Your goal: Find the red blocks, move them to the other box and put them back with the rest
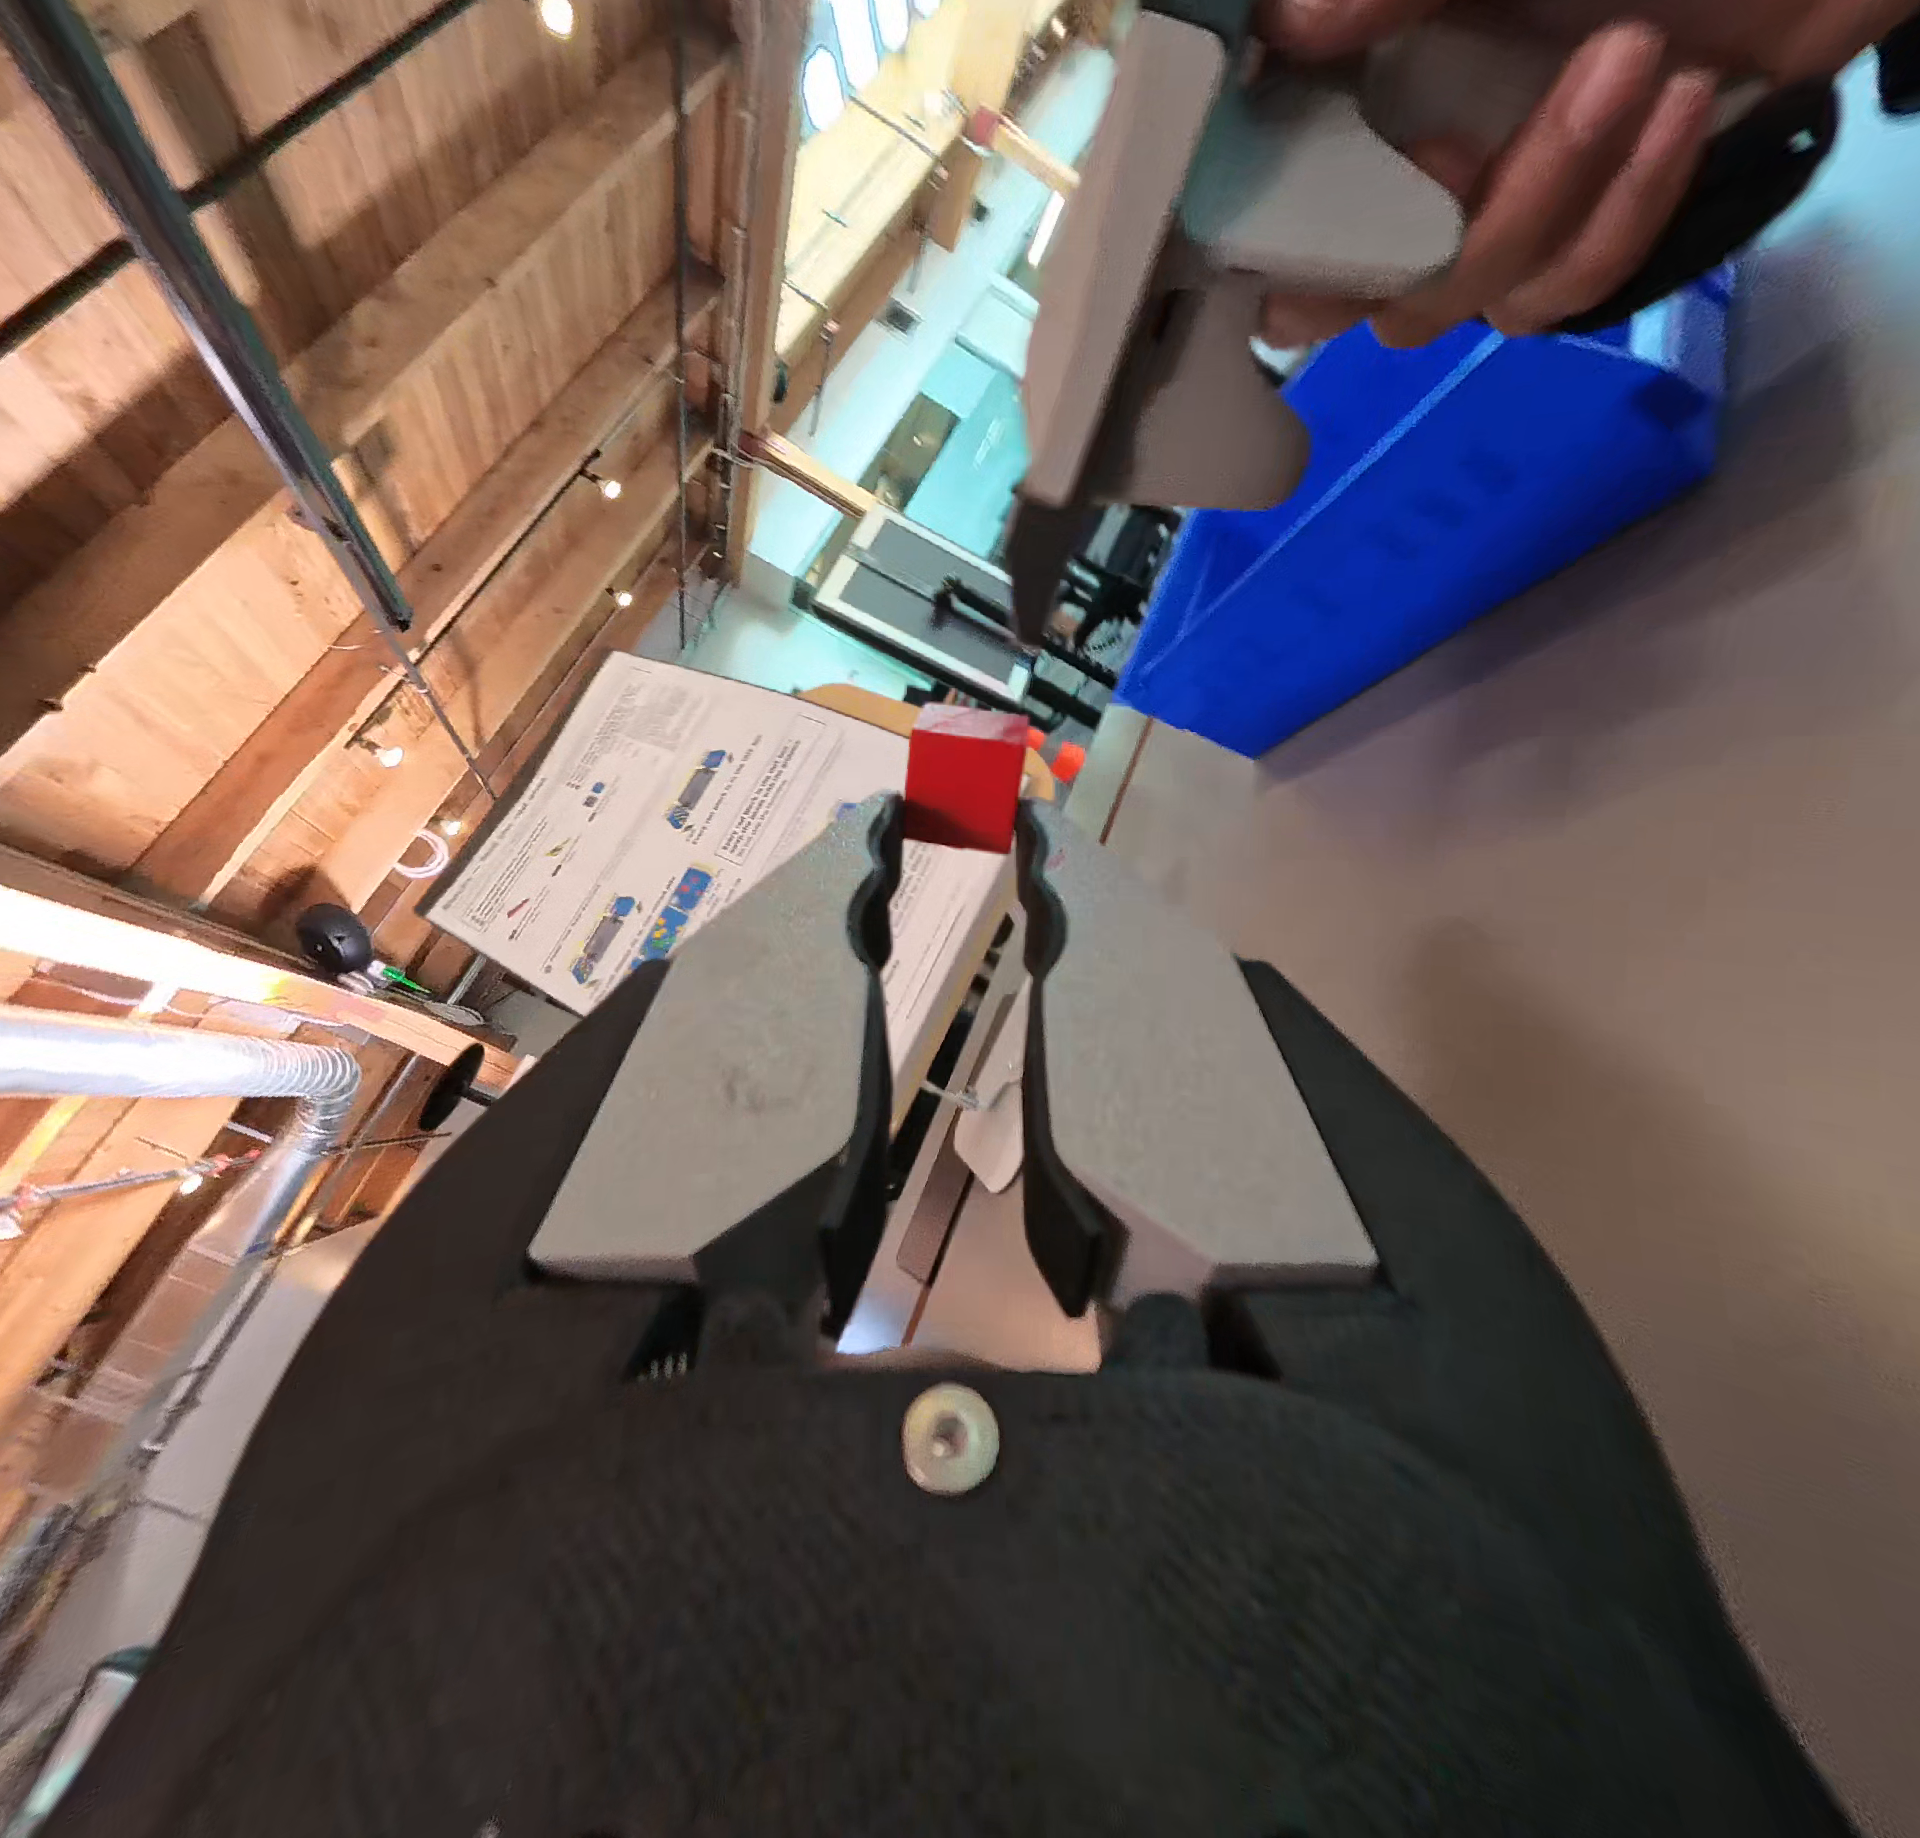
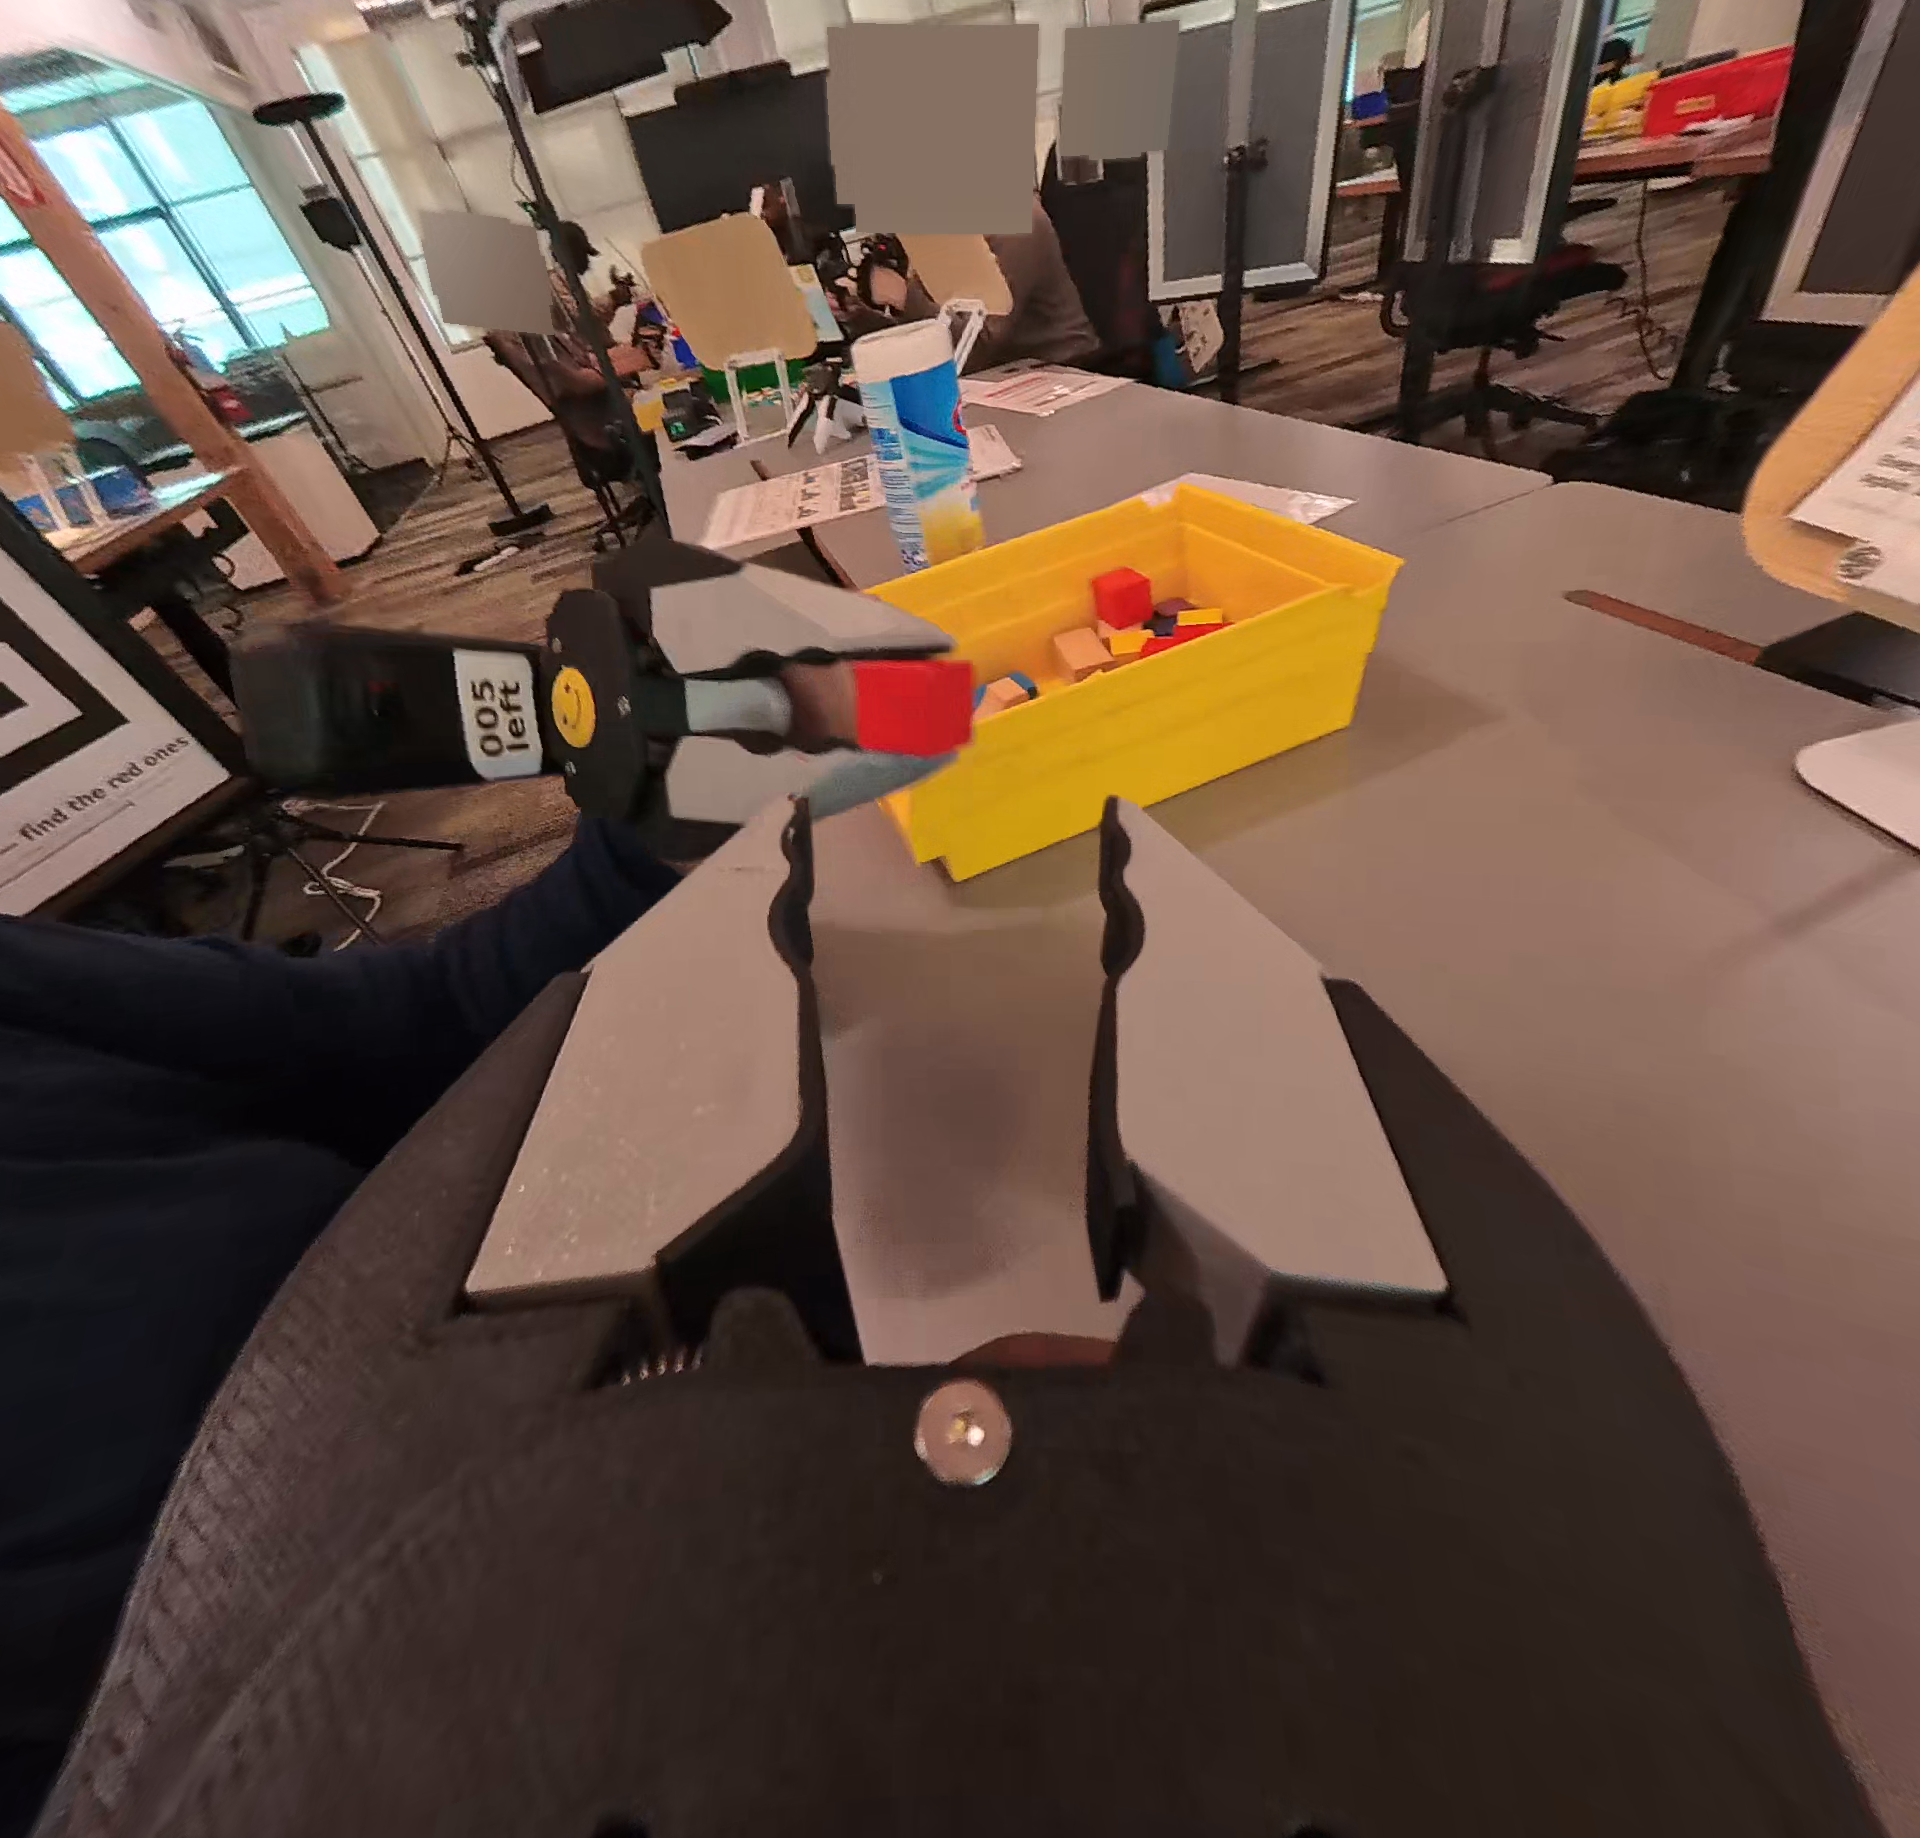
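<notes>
- Grey surface (image 2: 1558,853) fills my working area, set in a busy open workroom with wooden ceiling beams, light stands and other desks far behind.
- My left claw (image 1: 961,817) is clenched on a red block (image 1: 964,780), which sits pinched at the very tips of the fingers and is lifted clear of the surface.
- From the right wrist view I see that same left claw (image 2: 935,708) reaching in from the left, turned on its side, with the red block (image 2: 914,706) held in the air just near the left end of a yellow box (image 2: 1143,728).
- Inside the yellow box lies a loose pile of mixed blocks (image 2: 1132,635) in red, yellow, blue and bare wood; another red cube (image 2: 1120,593) sits on top of the pile.
- My right claw (image 2: 951,853) is released, fingers spread wide with nothing between them, hovering above bare surface on the near side of the yellow box.
- In the left wrist view the right claw (image 1: 1029,614) hangs at the top, held by a hand (image 1: 1610,126), pointing down towards the block without touching it.
- A blue box (image 1: 1434,541) stands on the surface behind the right claw in that view; I cannot see its contents.
- A blue-and-white wipes canister (image 2: 920,448) stands upright just beyond the yellow box's far left corner.
- Printed sheets (image 2: 810,500) lie farther back.
</notes>
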`<state>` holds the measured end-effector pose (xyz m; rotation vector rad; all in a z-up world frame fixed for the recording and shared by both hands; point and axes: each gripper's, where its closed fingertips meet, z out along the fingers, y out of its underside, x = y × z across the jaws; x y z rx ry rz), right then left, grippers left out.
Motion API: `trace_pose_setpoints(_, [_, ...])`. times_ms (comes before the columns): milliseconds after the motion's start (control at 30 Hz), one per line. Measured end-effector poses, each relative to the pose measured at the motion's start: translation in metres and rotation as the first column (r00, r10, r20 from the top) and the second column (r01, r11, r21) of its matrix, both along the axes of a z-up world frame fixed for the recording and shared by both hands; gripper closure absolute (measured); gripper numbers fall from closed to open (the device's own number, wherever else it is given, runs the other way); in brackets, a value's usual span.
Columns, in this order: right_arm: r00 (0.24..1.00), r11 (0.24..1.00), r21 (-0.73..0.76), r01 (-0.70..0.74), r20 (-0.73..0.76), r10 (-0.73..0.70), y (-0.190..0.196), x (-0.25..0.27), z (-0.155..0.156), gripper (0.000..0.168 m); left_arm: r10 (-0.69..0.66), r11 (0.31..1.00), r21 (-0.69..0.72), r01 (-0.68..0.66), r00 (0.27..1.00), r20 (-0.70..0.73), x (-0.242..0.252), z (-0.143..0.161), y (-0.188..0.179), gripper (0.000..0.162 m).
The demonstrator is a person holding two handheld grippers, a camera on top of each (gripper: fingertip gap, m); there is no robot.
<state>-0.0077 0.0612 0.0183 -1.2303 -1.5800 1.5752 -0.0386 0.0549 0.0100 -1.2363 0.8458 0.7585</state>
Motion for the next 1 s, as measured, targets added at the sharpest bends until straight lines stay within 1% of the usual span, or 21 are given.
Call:
trace_pose_setpoints(67, [1.000, 1.000, 0.017, 0.000, 0.010, 0.000, -0.006, -0.003, -0.004, 0.115, 0.000, 1.000, 0.010, 0.001, 0.997, -0.072, 0.012, -0.005, 0.002, 0.142])
trace_pose_setpoints(133, [0.999, 0.998, 0.061, 0.025, 0.028, -0.026, -0.007, -0.008, -0.012, 0.114, -0.011, 1.000, 0.020, 0.014, 0.994, -0.104, 0.023, -0.007, 0.004, 0.142])
trace_pose_setpoints(233, [0.998, 0.995, 0.094, 0.017, 0.051, -0.021, -0.014, -0.012, -0.021, 0.118, 0.053, 0.999, 0.017, -0.050, 0.983, -0.176, 0.025, -0.013, 0.009, 0.142])
trace_pose_setpoints(267, [0.999, 0.995, 0.102, 0.008, 0.053, -0.013, -0.016, -0.012, -0.023, 0.120, 0.072, 0.997, 0.015, -0.070, 0.978, -0.198, 0.025, -0.015, 0.010, 0.142])
trace_pose_setpoints(333, [0.999, 0.989, 0.147, 0.023, 0.044, -0.030, -0.016, -0.015, -0.026, 0.140, 0.111, 0.994, 0.030, -0.107, 0.968, -0.226, 0.025, -0.017, 0.011, 0.142])
trace_pose_setpoints(367, [0.998, 0.984, 0.175, 0.042, 0.037, -0.049, -0.014, -0.015, -0.027, 0.146, 0.132, 0.991, 0.030, -0.128, 0.964, -0.229, 0.025, -0.017, 0.012, 0.142])
trace_pose_setpoints(533, [0.997, 0.976, 0.202, 0.081, -0.010, -0.080, -0.013, -0.014, -0.020, 0.147, 0.193, 0.980, 0.083, -0.179, 0.956, -0.221, 0.026, -0.009, 0.012, 0.143])
trace_pose_setpoints(633, [0.991, 0.967, 0.219, 0.132, -0.031, -0.129, -0.009, -0.015, -0.018, 0.147, 0.266, 0.961, 0.152, -0.233, 0.926, -0.267, 0.025, -0.003, 0.012, 0.143])
trace_pose_setpoints(667, [0.990, 0.963, 0.230, 0.143, -0.028, -0.140, -0.008, -0.016, -0.020, 0.142, 0.288, 0.953, 0.178, -0.245, 0.915, -0.282, 0.026, 0.000, 0.011, 0.143])
trace_pose_setpoints(700, [0.989, 0.960, 0.241, 0.145, -0.036, -0.140, -0.009, -0.017, -0.021, 0.143, 0.323, 0.940, 0.209, -0.268, 0.898, -0.300, 0.025, 0.002, 0.012, 0.143])
trace_pose_setpoints(733, [0.988, 0.958, 0.245, 0.151, -0.057, -0.141, -0.010, -0.017, -0.018, 0.147, 0.359, 0.924, 0.255, -0.286, 0.879, -0.315, 0.025, 0.005, 0.011, 0.143])
trace_pose_setpoints(833, [0.978, 0.930, 0.308, 0.201, -0.111, -0.175, -0.008, -0.015, -0.012, 0.146, 0.446, 0.871, 0.372, -0.321, 0.835, -0.322, 0.026, 0.012, 0.010, 0.143])
trace_pose_setpoints(900, [0.969, 0.901, 0.364, 0.238, -0.155, -0.194, -0.007, -0.014, -0.009, 0.146, 0.454, 0.858, 0.402, -0.320, 0.838, -0.302, 0.029, 0.014, 0.009, 0.143])
trace_pose_setpoints(933, [0.965, 0.886, 0.389, 0.253, -0.165, -0.203, -0.006, -0.013, -0.009, 0.147, 0.435, 0.869, 0.387, -0.309, 0.850, -0.297, 0.031, 0.013, 0.010, 0.143])
trace_pose_setpoints(1000, [0.969, 0.878, 0.411, 0.243, -0.140, -0.203, -0.004, -0.011, -0.013, 0.148, 0.319, 0.930, 0.271, -0.248, 0.911, -0.261, 0.034, 0.006, 0.013, 0.143])
